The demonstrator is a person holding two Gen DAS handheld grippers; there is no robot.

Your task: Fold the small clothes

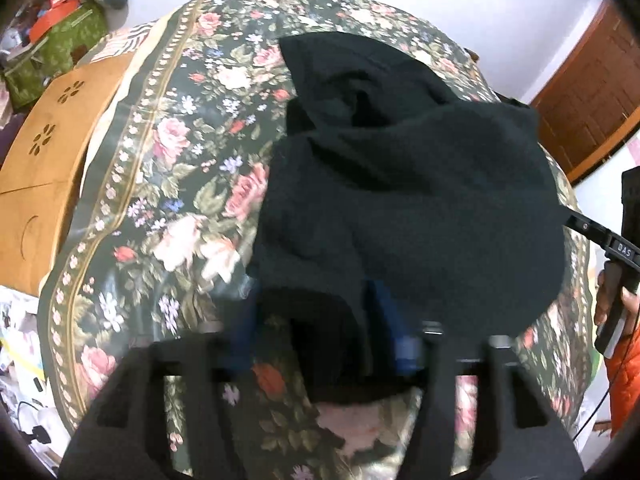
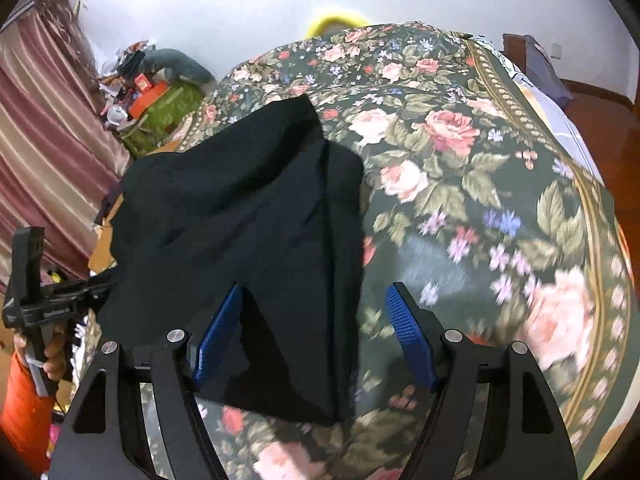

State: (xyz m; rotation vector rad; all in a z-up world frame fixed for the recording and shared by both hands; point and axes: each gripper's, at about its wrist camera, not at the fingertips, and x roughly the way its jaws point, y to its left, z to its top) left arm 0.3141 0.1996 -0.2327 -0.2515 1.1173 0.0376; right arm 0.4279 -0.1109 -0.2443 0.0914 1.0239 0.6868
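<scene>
Lettering "DAS" [image 1: 624, 249] marks right tool [image 2: 316, 336], spread; left tool [image 1: 324, 344] unclear under black garment [image 1: 400, 184].

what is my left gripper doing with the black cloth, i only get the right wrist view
Observer: In the left wrist view, the black garment hangs bunched between the blue pads of the left gripper. Blur hides whether they pinch it.
Operator: and from that side, where's my right
Observer: At the garment's far edge. One finger of the right gripper disappears under the cloth there, above the floral bedspread.
</scene>
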